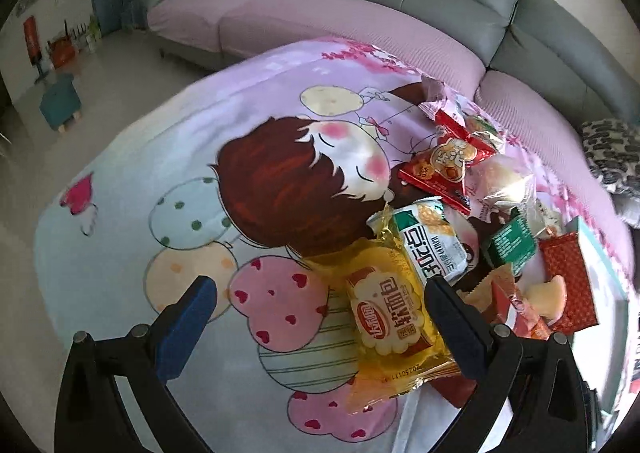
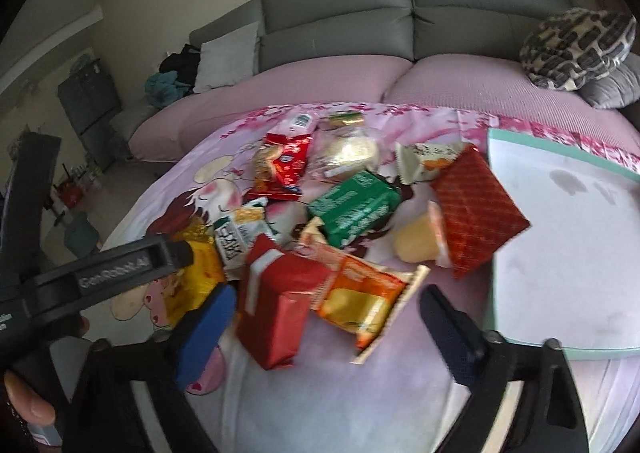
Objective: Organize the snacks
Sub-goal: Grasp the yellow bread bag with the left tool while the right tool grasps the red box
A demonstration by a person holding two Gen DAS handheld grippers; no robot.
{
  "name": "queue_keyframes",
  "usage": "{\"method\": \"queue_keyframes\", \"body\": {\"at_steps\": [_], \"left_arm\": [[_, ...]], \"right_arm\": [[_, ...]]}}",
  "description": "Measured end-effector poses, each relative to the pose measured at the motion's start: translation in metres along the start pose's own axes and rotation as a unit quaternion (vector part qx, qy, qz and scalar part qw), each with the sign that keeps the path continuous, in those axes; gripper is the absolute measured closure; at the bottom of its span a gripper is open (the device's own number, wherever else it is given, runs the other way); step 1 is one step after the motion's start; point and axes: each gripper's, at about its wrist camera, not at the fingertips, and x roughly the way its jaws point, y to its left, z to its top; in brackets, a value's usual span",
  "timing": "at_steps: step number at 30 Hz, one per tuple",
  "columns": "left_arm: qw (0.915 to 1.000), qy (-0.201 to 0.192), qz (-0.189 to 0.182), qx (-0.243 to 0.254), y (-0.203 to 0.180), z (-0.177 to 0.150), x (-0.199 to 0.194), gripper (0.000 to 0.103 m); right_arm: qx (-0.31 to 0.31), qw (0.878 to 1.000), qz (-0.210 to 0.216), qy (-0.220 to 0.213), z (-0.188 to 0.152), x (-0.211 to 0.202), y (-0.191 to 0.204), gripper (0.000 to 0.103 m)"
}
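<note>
A pile of snack packets lies on a cartoon-print cloth (image 1: 168, 157). In the left wrist view a yellow soft-bread packet (image 1: 384, 317) lies between the fingers of my open left gripper (image 1: 320, 321), with a white-green packet (image 1: 432, 241) and a red packet (image 1: 444, 169) beyond. In the right wrist view my open right gripper (image 2: 324, 329) hovers over a red packet (image 2: 280, 309) and an orange packet (image 2: 364, 301). A green packet (image 2: 352, 209), a red wafer packet (image 2: 476, 209) and a jelly cup (image 2: 416, 241) lie further off. The left gripper's body (image 2: 104, 273) shows at left.
A white tray with a teal rim (image 2: 560, 149) sits on the cloth at right; it also shows in the left wrist view (image 1: 600, 253). A grey sofa with pink covers (image 2: 340, 81) runs behind. A patterned cushion (image 2: 576, 45) lies at right. A teal stool (image 1: 60, 101) stands on the floor.
</note>
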Motion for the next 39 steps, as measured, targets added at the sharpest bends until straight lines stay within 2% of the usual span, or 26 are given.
{"method": "queue_keyframes", "body": {"at_steps": [2,3,4,9,14,15,25,29,32,35,39], "left_arm": [[0.9999,0.008,-0.012,-0.005,0.001,0.000,0.004,0.003],[0.9997,0.012,-0.018,-0.007,0.001,-0.001,0.006,0.004],[0.9994,0.021,-0.025,-0.010,0.001,-0.001,0.008,0.007],[0.9965,0.041,-0.070,-0.020,0.001,-0.003,0.014,0.025],[0.9922,0.046,-0.113,-0.023,0.000,-0.004,0.013,0.053],[0.9918,0.047,-0.117,-0.021,0.000,-0.003,0.013,0.054],[0.9920,0.049,-0.107,-0.044,0.021,0.004,0.012,0.053],[0.9906,0.056,-0.110,-0.059,0.029,0.004,0.015,0.046],[0.9891,0.061,-0.116,-0.066,0.034,0.004,0.017,0.045],[0.9903,0.067,-0.111,-0.051,0.032,0.004,0.019,0.038],[0.9893,0.071,-0.118,-0.050,0.034,0.004,0.020,0.037]], "right_arm": [[-0.007,1.000,0.008,-0.002,-0.001,0.000,0.006,0.017],[-0.011,1.000,0.009,-0.004,-0.001,-0.001,0.010,0.026],[-0.015,1.000,0.007,-0.004,-0.002,0.000,0.013,0.029],[-0.018,1.000,0.013,0.017,-0.006,0.010,0.019,0.039],[-0.034,0.999,0.001,0.020,-0.009,0.017,0.028,0.039],[-0.037,0.999,-0.001,0.020,-0.010,0.018,0.029,0.040],[-0.051,0.998,-0.023,0.016,-0.012,0.019,0.034,0.041],[-0.072,0.996,-0.050,0.015,-0.014,0.021,0.041,0.044],[-0.101,0.992,-0.071,0.016,-0.018,0.023,0.052,0.044],[-0.117,0.990,-0.081,0.017,-0.020,0.028,0.058,0.044],[-0.131,0.986,-0.098,0.017,-0.022,0.032,0.064,0.044]]}}
